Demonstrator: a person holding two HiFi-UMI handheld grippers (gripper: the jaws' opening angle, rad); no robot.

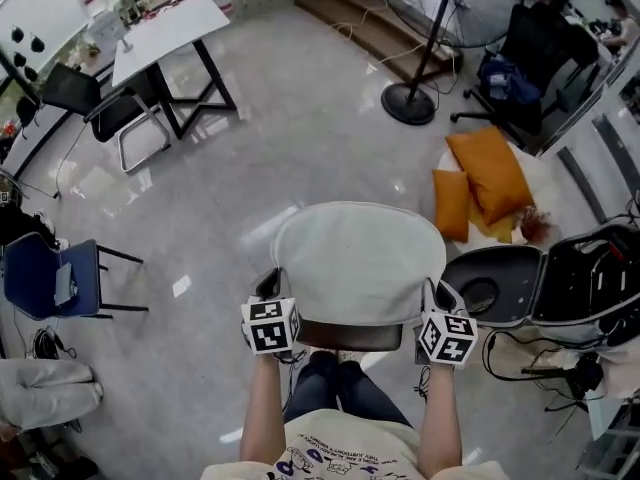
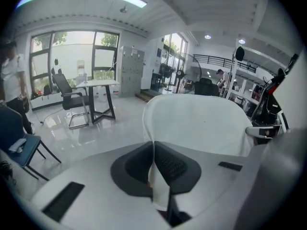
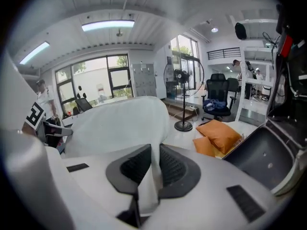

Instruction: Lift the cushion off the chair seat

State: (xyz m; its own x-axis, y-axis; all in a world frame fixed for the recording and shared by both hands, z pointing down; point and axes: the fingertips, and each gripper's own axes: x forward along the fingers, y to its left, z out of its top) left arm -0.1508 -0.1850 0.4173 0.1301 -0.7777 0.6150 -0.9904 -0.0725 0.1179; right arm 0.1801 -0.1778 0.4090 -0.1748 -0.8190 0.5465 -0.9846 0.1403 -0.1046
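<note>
A white cushion [image 1: 360,263] hangs in the air in front of me, held by its two near corners. My left gripper [image 1: 268,290] is shut on the left corner, and in the left gripper view the fabric edge [image 2: 154,176] is pinched between the dark pads. My right gripper [image 1: 433,296] is shut on the right corner, where a fold of fabric [image 3: 152,169] passes between its pads. The cushion [image 2: 201,123] fills the middle of both gripper views [image 3: 115,123]. A dark brown edge [image 1: 345,336] shows just under the cushion's near side; I cannot tell what it is.
Orange cushions [image 1: 485,178] lie on the floor at the right, beside an open black case [image 1: 560,283]. A fan stand [image 1: 408,103] and an office chair [image 1: 530,58] stand beyond. On the left are a white table [image 1: 165,28], a black chair [image 1: 110,108] and a blue chair [image 1: 50,278].
</note>
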